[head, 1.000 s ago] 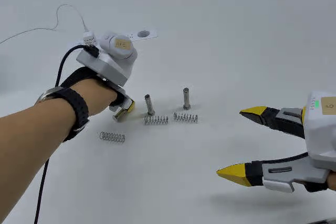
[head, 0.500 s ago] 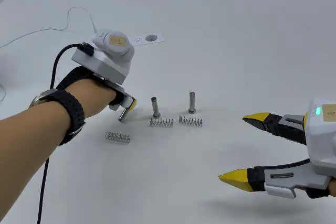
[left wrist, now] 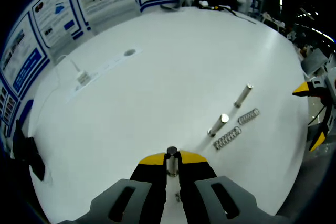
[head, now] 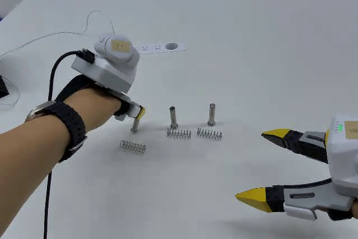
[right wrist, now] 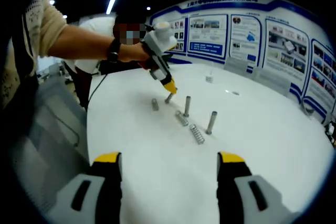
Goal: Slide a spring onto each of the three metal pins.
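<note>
White counter [head: 251, 54] carries all the things. At nine o'clock in the head view, the left tongs [head: 136, 116] pinch the first pin [head: 135, 125] close to the counter. The loose spring [head: 132, 146] lies apart at its six o'clock. Then the middle pin [head: 173, 118] and the right pin [head: 212, 114] stand upright. The second spring [head: 179, 133] and the third spring [head: 209, 134] lie near their feet. At four o'clock the right tongs [head: 250, 165] are spread wide and hold nothing. A power strip [head: 162, 47] lies at twelve o'clock, well apart. The left gripper view adds wall posters [left wrist: 58, 9].
</note>
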Demonstrator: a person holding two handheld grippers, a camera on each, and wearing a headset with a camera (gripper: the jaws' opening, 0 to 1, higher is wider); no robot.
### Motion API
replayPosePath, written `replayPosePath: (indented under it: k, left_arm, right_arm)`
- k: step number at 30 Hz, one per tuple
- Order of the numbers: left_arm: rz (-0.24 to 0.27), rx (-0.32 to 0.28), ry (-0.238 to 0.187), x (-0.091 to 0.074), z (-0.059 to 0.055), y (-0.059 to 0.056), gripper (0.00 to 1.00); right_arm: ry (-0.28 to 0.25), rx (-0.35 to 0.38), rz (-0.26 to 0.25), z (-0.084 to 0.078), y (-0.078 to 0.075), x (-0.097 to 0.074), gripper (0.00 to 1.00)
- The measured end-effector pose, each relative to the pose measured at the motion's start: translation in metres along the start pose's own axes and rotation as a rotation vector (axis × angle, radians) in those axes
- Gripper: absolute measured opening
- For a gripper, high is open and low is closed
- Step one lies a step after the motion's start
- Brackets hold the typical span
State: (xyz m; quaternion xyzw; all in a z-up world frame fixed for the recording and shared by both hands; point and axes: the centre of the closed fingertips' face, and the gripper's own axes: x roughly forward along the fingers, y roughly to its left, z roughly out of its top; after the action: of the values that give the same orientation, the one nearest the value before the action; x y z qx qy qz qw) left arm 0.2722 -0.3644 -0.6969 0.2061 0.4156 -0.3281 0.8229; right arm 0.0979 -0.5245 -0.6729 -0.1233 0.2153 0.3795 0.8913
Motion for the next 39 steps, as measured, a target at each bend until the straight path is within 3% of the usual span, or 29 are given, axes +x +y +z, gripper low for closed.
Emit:
replayPosePath:
  k: [18, 39]
  left_arm:
    - [0.0, -0.068, -0.044, -0.011, -0.014, 0.003, 0.08]
    - [0.008, 0.014, -0.087, -0.012, -0.016, 0.002, 0.11]
  right_arm:
    - [0.005, -0.012, 0.012, 0.002, 0.003, 0.002, 0.75]
    - [0.01, -0.01, 0.013, 0.001, 0.005, 0.002, 0.75]
